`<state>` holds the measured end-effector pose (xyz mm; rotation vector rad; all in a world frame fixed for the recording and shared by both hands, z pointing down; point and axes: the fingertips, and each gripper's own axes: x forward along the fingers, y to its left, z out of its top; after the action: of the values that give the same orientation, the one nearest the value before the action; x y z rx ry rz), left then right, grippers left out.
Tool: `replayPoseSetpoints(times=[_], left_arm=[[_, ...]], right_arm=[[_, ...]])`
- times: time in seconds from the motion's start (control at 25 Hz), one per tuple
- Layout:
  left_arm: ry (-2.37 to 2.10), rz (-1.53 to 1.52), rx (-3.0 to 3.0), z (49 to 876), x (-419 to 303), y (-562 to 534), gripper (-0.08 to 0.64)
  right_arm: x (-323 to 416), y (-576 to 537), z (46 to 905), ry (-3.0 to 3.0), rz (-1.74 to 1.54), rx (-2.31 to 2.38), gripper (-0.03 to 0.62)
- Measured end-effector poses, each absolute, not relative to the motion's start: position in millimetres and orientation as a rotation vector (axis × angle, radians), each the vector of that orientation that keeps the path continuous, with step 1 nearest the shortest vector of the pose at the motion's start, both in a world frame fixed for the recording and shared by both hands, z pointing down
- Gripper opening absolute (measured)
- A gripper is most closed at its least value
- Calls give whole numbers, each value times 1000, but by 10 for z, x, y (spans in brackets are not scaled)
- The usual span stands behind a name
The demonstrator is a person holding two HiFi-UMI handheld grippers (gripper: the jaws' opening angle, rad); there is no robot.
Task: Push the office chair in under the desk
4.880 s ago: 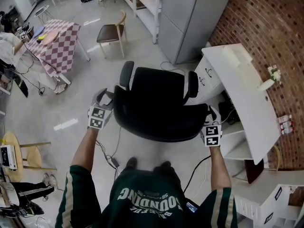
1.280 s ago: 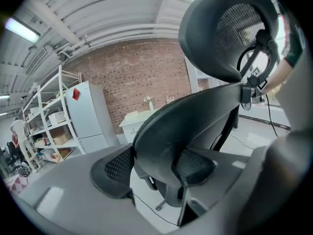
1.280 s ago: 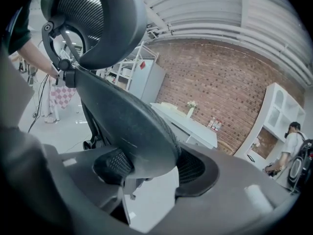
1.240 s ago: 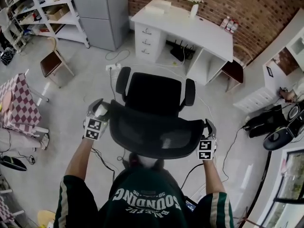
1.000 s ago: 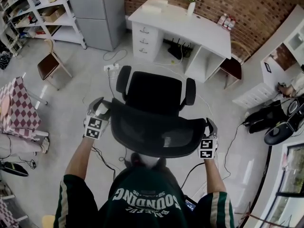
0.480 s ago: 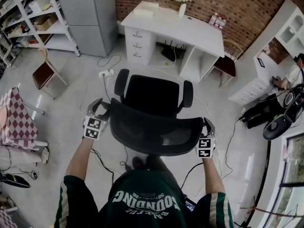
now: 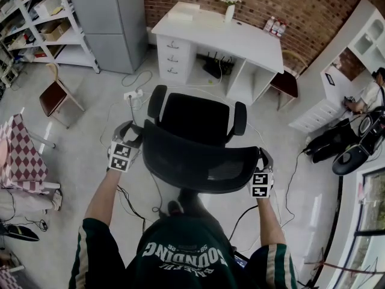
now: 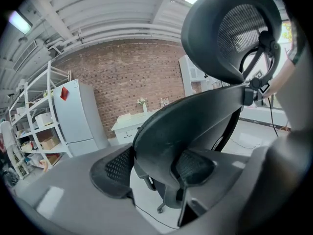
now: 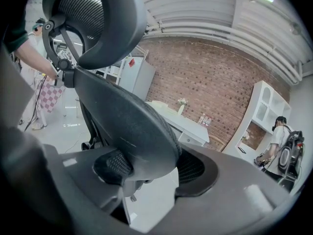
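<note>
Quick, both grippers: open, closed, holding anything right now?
Left gripper: closed on the left edge of the chair back.
Right gripper: closed on the right edge of the chair back.

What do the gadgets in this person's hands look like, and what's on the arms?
The left gripper and right gripper are grey, each with two broad jaws lined with black textured pads, and a cube of black-and-white square markers. Black cables trail from them. The sleeves are dark green with pale stripes.
</note>
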<state>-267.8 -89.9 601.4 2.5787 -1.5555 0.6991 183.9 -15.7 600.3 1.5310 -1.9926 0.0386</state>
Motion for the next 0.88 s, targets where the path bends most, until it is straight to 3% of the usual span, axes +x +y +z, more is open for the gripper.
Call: replayPoseSetpoints(times=[0.88], left_arm=[[-1537,678,2606,5985,-2238,-2128,258]], right_arm=[[2335,-1436,6053,-1974,52,1559,247]])
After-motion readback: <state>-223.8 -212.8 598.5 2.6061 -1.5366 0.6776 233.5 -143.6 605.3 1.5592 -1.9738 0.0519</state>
